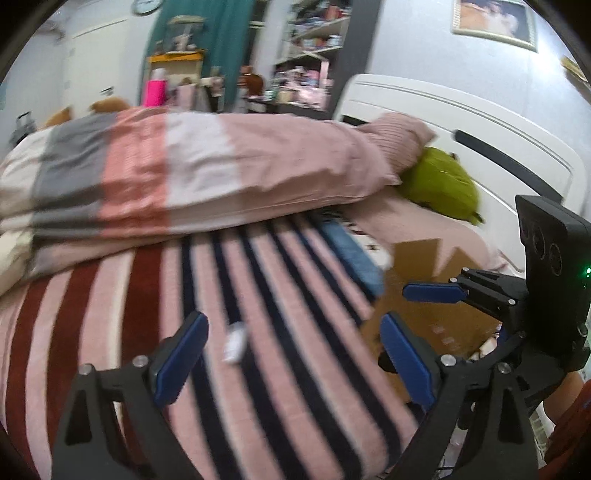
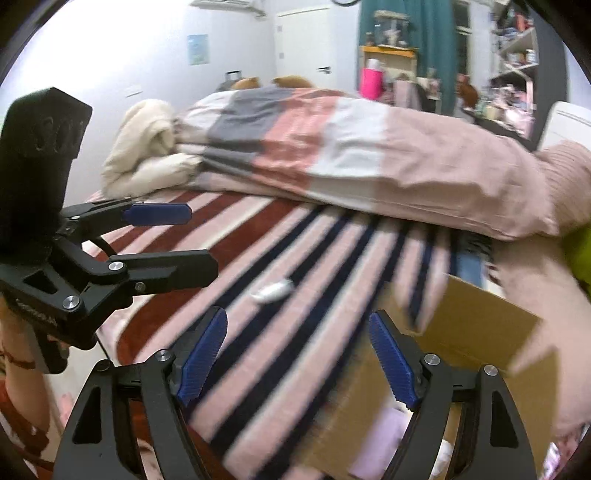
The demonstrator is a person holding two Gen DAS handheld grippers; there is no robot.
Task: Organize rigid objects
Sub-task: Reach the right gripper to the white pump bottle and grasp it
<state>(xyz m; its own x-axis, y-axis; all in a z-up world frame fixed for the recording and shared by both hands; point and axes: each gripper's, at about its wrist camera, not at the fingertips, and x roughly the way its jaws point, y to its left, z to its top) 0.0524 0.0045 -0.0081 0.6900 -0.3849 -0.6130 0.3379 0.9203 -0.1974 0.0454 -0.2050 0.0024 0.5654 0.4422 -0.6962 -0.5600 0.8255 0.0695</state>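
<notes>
A: Nearest the left wrist lens, item one: left gripper [image 1: 291, 354], jaws spread wide, nothing between the blue pads [image 1: 181, 358]. Its fingers hang over the striped blanket [image 1: 122, 317].

B: And in the right wrist view?

A: Item two: right gripper [image 2: 297, 363], jaws likewise apart, empty, blue ribbed pads [image 2: 391, 363] clear of everything. No earlier picture, so only the present stance is entered.

B: Task objects?

A: Item three: small white object [image 1: 235, 346], blurred, lying loose on the blanket between the left gripper's fingers at about 12 o'clock from them, not touched. The right wrist view shows the same piece [image 2: 272, 290], at roughly 11 o'clock beyond the right gripper. What it is cannot be told.

B: Container?

A: Item four: cardboard box [image 2: 469, 328], flaps open, resting on the bed at 3 o'clock of the right gripper; the right finger overlaps its near edge in the picture. Pale pink and white things show inside, too blurred to name. From the left wrist view the box [image 1: 436, 314] sits at 2 o'clock, with the right gripper's body above it.

B: Further back?

A: Item five: blue folded cloth [image 1: 351, 254], at the blanket's far edge beside the box. Item six: duvet [image 1: 207, 173], banded cream, grey, coral, white and pink, heaped across the bed at 12 o'clock. Item seven: green cushion [image 1: 443, 184], at 2 o'clock, against the white headboard [image 1: 480, 140]. Item eight: cluttered shelves [image 1: 314, 33] and a teal curtain [image 1: 221, 44], farthest.
</notes>
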